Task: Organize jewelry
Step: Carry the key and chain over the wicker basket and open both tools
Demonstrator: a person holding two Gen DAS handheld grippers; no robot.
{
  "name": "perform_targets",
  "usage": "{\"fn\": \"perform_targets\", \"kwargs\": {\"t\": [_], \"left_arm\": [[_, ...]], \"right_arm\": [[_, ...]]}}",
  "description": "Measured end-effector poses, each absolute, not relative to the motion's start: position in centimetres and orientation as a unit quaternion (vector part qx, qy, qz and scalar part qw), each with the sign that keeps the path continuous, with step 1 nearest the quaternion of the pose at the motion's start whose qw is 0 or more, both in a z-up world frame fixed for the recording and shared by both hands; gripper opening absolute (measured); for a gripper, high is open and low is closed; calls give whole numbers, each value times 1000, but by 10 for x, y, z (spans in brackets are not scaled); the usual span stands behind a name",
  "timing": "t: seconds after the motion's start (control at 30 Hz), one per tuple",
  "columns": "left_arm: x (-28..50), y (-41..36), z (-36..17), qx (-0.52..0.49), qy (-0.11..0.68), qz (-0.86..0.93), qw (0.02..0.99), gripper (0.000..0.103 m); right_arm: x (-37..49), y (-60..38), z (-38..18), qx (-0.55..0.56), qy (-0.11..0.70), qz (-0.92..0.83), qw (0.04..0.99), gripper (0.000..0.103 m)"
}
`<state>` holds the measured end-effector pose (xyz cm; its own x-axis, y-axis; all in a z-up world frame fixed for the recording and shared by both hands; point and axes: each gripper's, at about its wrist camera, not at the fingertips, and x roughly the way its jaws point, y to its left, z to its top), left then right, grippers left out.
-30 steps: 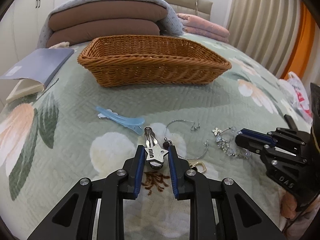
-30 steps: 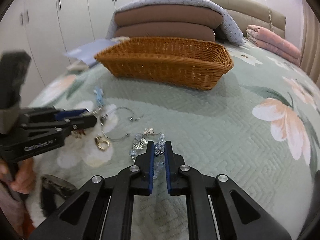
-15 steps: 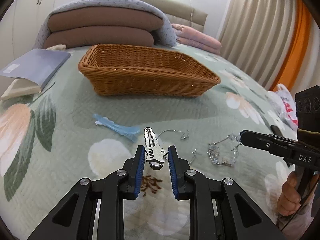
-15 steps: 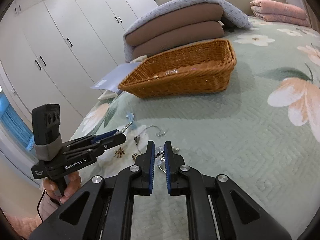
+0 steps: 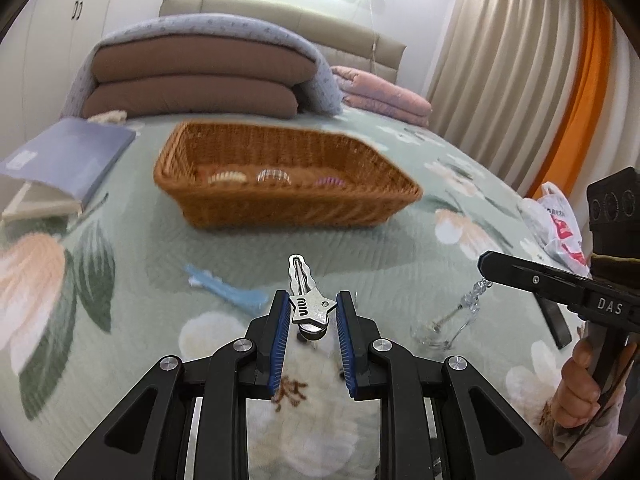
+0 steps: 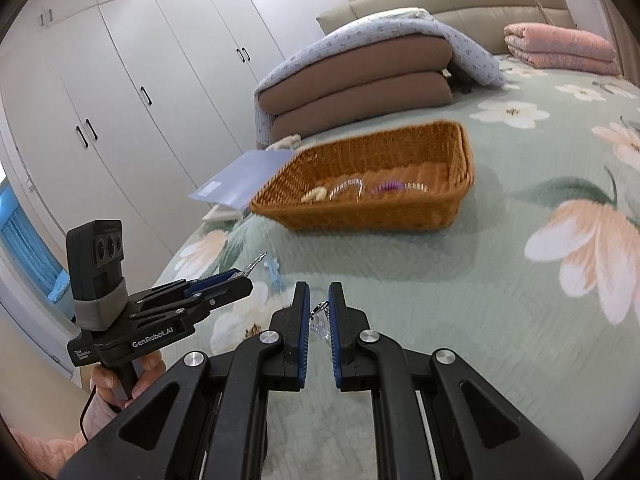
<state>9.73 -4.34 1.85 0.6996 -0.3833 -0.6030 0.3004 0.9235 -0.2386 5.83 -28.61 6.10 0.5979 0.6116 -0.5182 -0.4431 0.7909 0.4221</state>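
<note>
Bedroom, floral green quilt (image 5: 400, 248). We see our left gripper (image 5: 313, 307) clamped on a silver hair clip (image 5: 306, 300), held above the quilt. Our right gripper (image 6: 319, 300) is nearly closed, pinching a clear beaded bracelet (image 5: 460, 316) that dangles from its tips. Blue clip (image 5: 224, 288) lies on the quilt, left. Wicker basket (image 5: 288, 204) beyond, some pieces inside.

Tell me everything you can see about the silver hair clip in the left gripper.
The silver hair clip is shiny metal, with a star-shaped plate stamped with letters, a wavy slotted prong pointing away toward the wicker basket, and a rounded end nearest the camera. The left gripper pinches the star plate between its blue pads, holding the clip clear of the floral bedspread.
</note>
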Motion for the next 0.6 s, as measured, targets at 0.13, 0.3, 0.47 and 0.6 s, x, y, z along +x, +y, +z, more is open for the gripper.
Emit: {"fn": "perform_targets", "kwargs": {"t": [0.13,0.3,0.47,0.6], "left_arm": [[103,-45,36,-56,324,-190,925,24],[119,-47,64,-47,299,-193,933,24],[154,-48,89,-44,278,-196,939,24],[198,-56,92,-48,280,-204,937,24]], "right_arm": [[65,-287,78,119,324,293,892,11],[92,-286,109,115,300,276,906,11],[139,-289,132,131,278,261,915,11],[181,-285,130,121,266,226,929,11]]}}
